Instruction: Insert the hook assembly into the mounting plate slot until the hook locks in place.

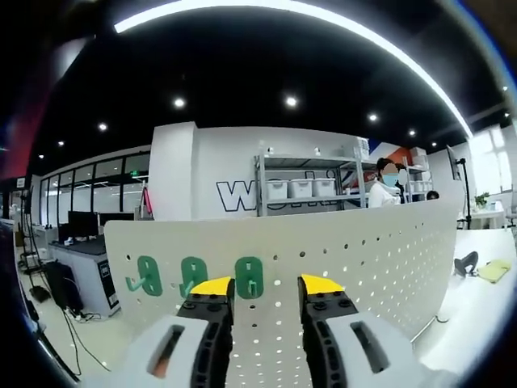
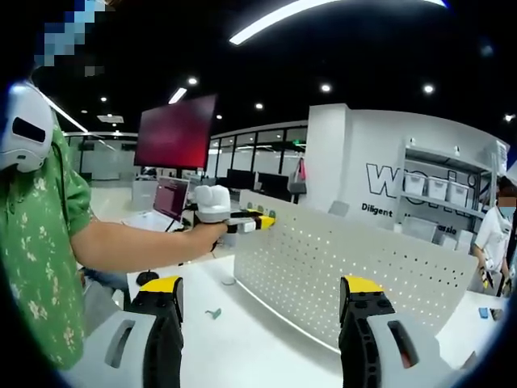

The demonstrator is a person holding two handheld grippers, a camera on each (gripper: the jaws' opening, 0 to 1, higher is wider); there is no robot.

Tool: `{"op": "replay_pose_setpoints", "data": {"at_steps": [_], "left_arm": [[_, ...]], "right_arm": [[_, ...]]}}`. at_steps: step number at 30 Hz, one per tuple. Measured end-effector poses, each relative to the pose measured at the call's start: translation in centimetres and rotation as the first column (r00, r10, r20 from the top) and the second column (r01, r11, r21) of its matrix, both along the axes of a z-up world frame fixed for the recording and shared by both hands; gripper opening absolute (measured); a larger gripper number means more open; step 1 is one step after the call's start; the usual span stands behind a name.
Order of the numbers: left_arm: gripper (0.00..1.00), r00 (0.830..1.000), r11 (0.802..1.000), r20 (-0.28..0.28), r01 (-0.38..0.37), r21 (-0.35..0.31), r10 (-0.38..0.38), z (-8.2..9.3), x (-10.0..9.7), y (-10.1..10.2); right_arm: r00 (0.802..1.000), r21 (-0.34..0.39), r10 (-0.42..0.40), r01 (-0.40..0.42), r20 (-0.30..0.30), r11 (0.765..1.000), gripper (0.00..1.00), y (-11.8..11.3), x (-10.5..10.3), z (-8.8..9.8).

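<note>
Left gripper (image 1: 266,284) spread before pegboard (image 1: 380,259) bearing three green hooks (image 1: 249,277). Right gripper (image 2: 262,284) spread wide, holding nothing.

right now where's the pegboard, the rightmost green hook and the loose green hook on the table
pegboard (image 1: 363,259), left gripper view, bare panel face
rightmost green hook (image 1: 249,276), left gripper view, backing plate
loose green hook (image 2: 213,313), right gripper view, its body

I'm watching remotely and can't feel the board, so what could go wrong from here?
The left gripper is open right at the pegboard, beside three green hooks; its jaws might knock one loose. A spare green hook lies on the table and could be swept off by the open right gripper.
</note>
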State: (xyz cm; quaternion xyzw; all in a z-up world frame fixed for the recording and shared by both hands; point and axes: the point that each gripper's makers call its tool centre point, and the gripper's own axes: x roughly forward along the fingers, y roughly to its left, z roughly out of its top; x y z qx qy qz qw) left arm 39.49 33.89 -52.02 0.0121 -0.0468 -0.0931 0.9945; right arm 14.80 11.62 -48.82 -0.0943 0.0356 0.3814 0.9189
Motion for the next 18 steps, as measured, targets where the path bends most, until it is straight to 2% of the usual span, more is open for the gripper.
{"op": "replay_pose_setpoints", "data": {"at_steps": [18], "left_arm": [[0.37, 0.999, 0.999, 0.019, 0.051, 0.012, -0.051, 1.0, -4.1, -0.5]], "right_arm": [[1.000, -0.002, 0.023, -0.023, 0.014, 1.000, 0.81, 0.8, -1.1, 0.5]]}}
